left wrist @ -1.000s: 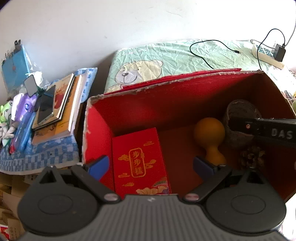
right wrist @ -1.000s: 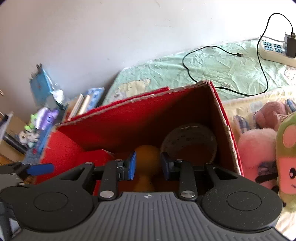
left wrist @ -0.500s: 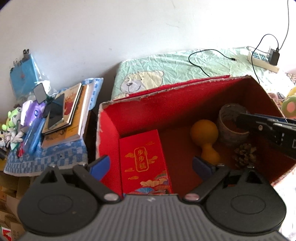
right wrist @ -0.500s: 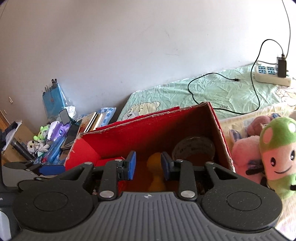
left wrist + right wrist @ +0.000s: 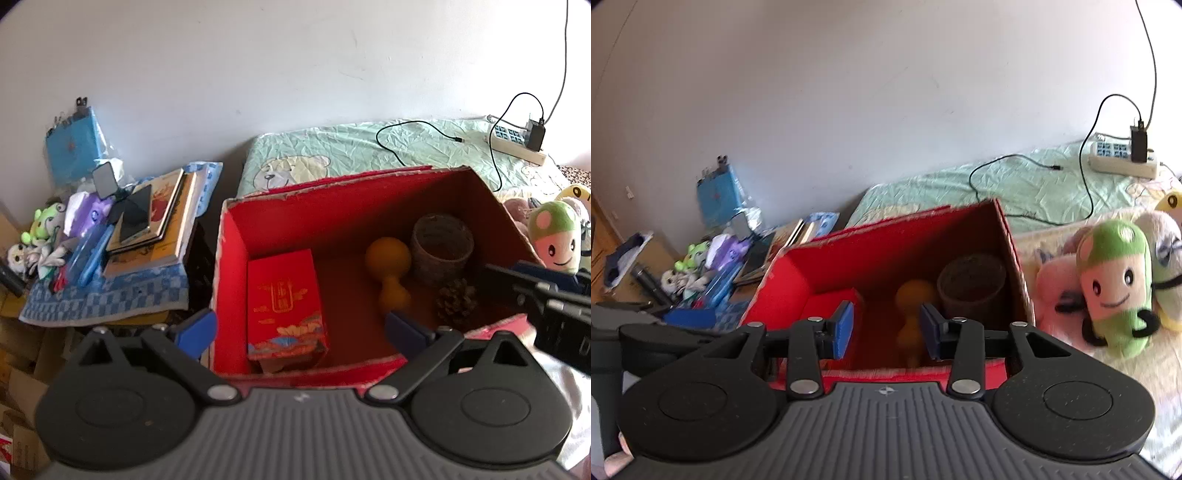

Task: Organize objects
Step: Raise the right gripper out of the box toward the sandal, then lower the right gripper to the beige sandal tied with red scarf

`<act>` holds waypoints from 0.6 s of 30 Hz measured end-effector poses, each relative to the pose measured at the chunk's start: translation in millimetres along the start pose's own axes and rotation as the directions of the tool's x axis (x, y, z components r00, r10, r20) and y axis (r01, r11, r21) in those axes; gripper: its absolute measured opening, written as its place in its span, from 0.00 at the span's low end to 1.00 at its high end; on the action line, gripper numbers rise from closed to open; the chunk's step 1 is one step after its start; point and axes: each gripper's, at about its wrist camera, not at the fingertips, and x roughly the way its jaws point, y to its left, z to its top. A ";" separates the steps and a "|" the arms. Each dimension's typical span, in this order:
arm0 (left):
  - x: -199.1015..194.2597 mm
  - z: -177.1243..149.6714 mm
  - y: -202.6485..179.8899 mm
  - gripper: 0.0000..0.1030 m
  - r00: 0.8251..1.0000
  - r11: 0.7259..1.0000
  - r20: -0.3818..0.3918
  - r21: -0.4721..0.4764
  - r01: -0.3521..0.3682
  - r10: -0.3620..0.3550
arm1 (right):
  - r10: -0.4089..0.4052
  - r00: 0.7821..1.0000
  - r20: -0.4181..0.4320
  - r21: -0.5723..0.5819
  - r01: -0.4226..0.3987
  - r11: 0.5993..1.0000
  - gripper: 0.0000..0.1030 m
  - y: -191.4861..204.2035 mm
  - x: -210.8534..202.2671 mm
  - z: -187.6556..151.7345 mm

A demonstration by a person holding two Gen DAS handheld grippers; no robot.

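As far as the frames show, the red cardboard box (image 5: 236, 258) on the bed already holds four items: a red gift packet (image 5: 284, 299) against its left wall, an orange gourd (image 5: 388, 273) at centre, and a woven cup (image 5: 441, 243) with a pine cone (image 5: 456, 301) in front of it at the right. The task is judged partly done; a green-capped plush toy (image 5: 1112, 284) and other soft toys are seen outside the box, just beside its right wall. The left gripper (image 5: 301, 328) is held above the near rim, spread wide and empty. The right gripper (image 5: 886, 330) is held near the same rim, partly spread, nothing pinched.
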 end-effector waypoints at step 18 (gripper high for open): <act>3.6 -76.3 -36.8 0.96 0.976 0.990 -0.215 -0.134 -0.045 0.015 | 0.132 0.965 -0.226 0.172 -0.093 0.981 0.48 -49.6 -22.2 -57.0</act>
